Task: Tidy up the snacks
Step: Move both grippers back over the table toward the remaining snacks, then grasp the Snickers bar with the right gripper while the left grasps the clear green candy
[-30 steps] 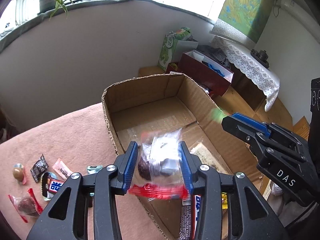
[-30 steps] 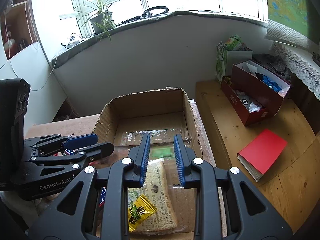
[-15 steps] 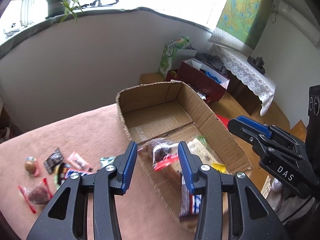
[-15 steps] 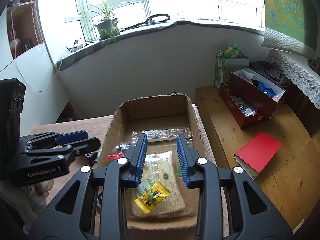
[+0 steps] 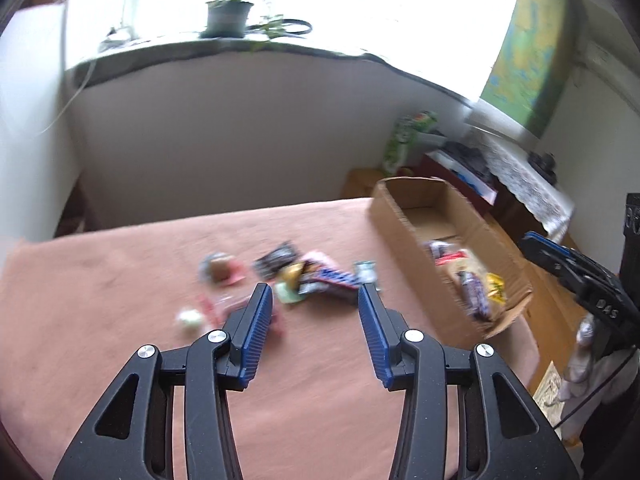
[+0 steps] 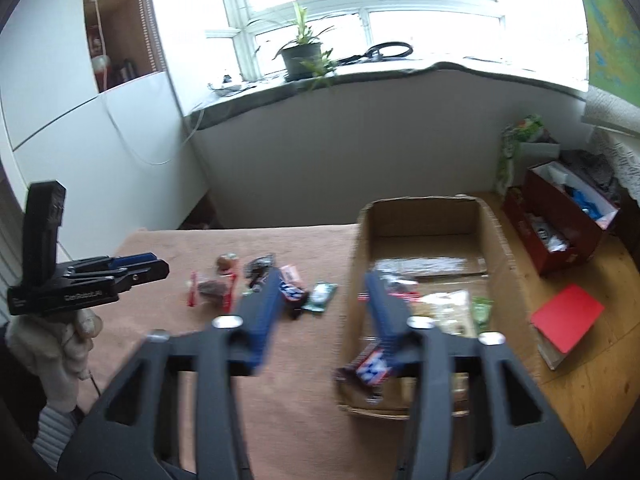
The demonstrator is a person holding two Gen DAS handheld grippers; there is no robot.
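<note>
Several small wrapped snacks (image 5: 304,276) lie in a loose pile on the pink tablecloth (image 5: 120,300); they also show in the right wrist view (image 6: 260,280). A cardboard box (image 5: 404,216) at the table's right edge holds several snacks, among them a blue chocolate bar (image 6: 372,368). My left gripper (image 5: 314,300) is open and empty, above the cloth just short of the pile. My right gripper (image 6: 324,280) is open and empty, over the box's left wall (image 6: 356,264). Both views are blurred.
A wooden bench (image 6: 600,380) right of the table carries a red notebook (image 6: 568,316), a dark red box (image 6: 560,236) of odds and ends and a green bag (image 6: 520,136). A potted plant (image 6: 302,56) and scissors sit on the windowsill.
My left gripper let go of the clear-wrapped snack into the box, opened wide and swung left over the pile on the cloth. My right gripper opened wider and drew back to the left.
</note>
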